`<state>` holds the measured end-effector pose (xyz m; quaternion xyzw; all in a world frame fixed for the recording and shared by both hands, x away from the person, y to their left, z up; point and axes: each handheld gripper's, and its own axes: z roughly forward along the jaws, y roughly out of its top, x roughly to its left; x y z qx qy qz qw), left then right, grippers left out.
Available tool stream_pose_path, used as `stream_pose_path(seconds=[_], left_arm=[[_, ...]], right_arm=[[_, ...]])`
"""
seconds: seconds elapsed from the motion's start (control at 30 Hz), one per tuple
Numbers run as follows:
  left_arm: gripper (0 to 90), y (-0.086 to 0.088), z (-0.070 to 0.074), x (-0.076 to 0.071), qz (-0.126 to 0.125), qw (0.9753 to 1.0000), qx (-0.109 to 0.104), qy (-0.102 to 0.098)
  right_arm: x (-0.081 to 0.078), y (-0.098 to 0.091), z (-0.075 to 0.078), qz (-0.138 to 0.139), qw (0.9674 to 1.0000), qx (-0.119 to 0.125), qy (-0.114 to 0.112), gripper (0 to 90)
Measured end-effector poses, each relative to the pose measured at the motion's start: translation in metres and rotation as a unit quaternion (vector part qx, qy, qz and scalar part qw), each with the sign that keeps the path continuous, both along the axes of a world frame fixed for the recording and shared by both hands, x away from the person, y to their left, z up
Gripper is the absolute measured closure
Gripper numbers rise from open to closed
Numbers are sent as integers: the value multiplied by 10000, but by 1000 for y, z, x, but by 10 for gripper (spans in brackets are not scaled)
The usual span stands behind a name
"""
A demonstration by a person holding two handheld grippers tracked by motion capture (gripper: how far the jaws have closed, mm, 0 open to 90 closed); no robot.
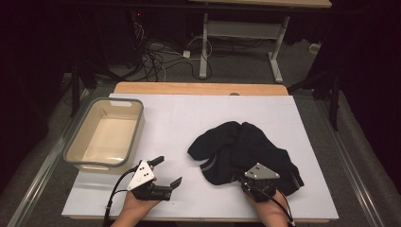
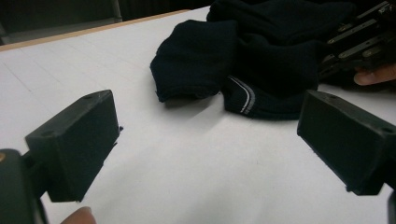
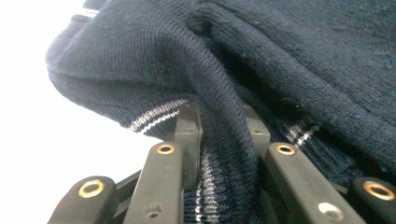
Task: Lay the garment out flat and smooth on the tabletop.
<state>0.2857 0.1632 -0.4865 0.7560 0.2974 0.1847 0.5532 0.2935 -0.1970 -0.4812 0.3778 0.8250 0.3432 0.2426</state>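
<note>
Right gripper [image 3: 219, 126] pinching dark sweater [image 1: 241, 149]; beige tub [image 1: 106, 135] well left.

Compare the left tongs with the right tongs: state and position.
The left tongs stand wide open with nothing between them; the right tongs are pinched on a fold of the dark sweater. The left tongs sit over bare white table near the basin; the right tongs are at the sweater's near edge. Both are black and hand-held.

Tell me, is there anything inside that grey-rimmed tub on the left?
No, the tub shows a bare pale floor in the high view, and the dark sweater lies apart on the white table.
</note>
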Motion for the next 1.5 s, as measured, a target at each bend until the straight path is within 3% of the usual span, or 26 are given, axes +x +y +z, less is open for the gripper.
stream_pose_path(seconds=[0.07, 0.27, 0.63, 0.83, 0.87, 0.97, 1.07, 1.17, 1.2, 1.23, 1.43, 1.47, 1.5], left_arm=[[47, 0, 0, 0, 3, 10000, -4, 4], [47, 0, 0, 0, 8, 10000, 1, 9], [47, 1, 0, 1, -39, 10000, -12, 20], [47, 1, 0, 1, -48, 10000, -19, 14], [47, 1, 0, 1, -51, 10000, -24, 14], [47, 1, 0, 0, -58, 10000, -31, 6], [47, 1, 0, 0, -72, 10000, -31, -14], [47, 1, 0, 0, -75, 10000, -49, -12], [47, 1, 0, 0, -75, 10000, -52, -10], [47, 1, 0, 0, -75, 10000, -54, -8], [47, 1, 0, 0, -78, 10000, -57, -9], [47, 2, 0, 0, -79, 10000, -57, -11], [47, 2, 0, 0, -78, 10000, -59, -16]], right_arm=[[-4, 1, 1, 190, 9997, -34, -160, 766], [-14, 1, 2, 362, 9985, 34, -408, 769], [-34, 26, 7, 909, 9944, 219, -487, 768], [-46, 45, 8, 1358, 9888, 457, -410, 768], [-51, 52, 8, 1544, 9857, 562, -364, 767], [-56, 60, 7, 1672, 9836, 590, -336, 767], [-61, 73, -1, 1880, 9809, 435, -252, 767], [-64, 77, -2, 1913, 9802, 437, -282, 766], [-64, 75, 1, 1907, 9793, 592, -337, 766], [-64, 75, 1, 1907, 9793, 592, -337, 766], [-64, 62, 19, 1647, 9778, 1021, -798, 763], [-63, 55, 27, 1499, 9764, 1191, -999, 761], [-63, 55, 27, 1499, 9764, 1191, -999, 761]])
